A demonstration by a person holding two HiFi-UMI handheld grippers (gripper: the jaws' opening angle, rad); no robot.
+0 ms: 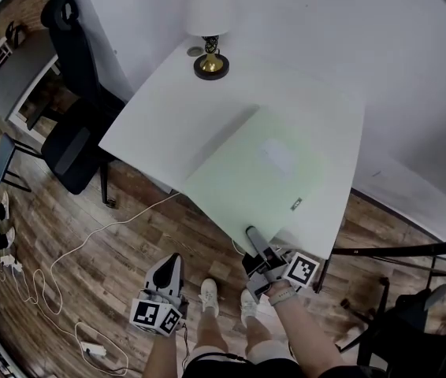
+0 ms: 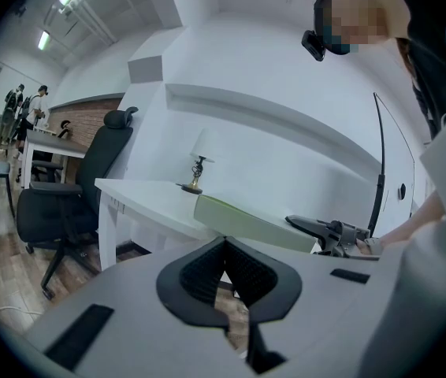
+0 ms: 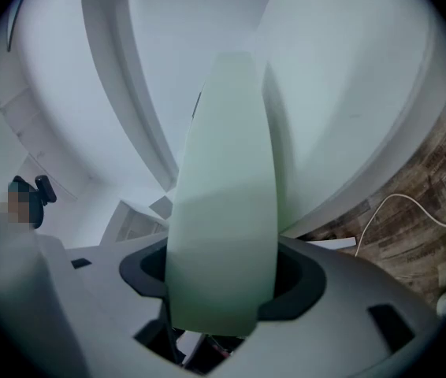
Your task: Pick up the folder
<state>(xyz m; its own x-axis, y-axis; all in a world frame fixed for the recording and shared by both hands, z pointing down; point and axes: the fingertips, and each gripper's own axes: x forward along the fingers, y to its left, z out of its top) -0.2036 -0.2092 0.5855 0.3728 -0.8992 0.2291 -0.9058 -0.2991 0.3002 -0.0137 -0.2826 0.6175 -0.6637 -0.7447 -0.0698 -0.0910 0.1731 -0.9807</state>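
Now the pale green folder [image 1: 258, 172] lies flat on the white counter [image 1: 152, 124], reaching its near edge; the right tongs [image 1: 251, 235] stand wide, pads pressed on either face of the folder's near edge; the left tongs [image 1: 172, 262] hang clear of the counter over the wooden floor [image 1: 89, 211], jaws together and empty; a table lamp [image 1: 209, 53] stands at the far corner.

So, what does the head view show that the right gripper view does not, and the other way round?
Only the head view: the table lamp, the office chair, the left gripper. Only the right gripper view: the green folder seen edge-on, filling the gap between the jaws of the right gripper. Both: the green folder, the white table, the wooden floor and a white cable.
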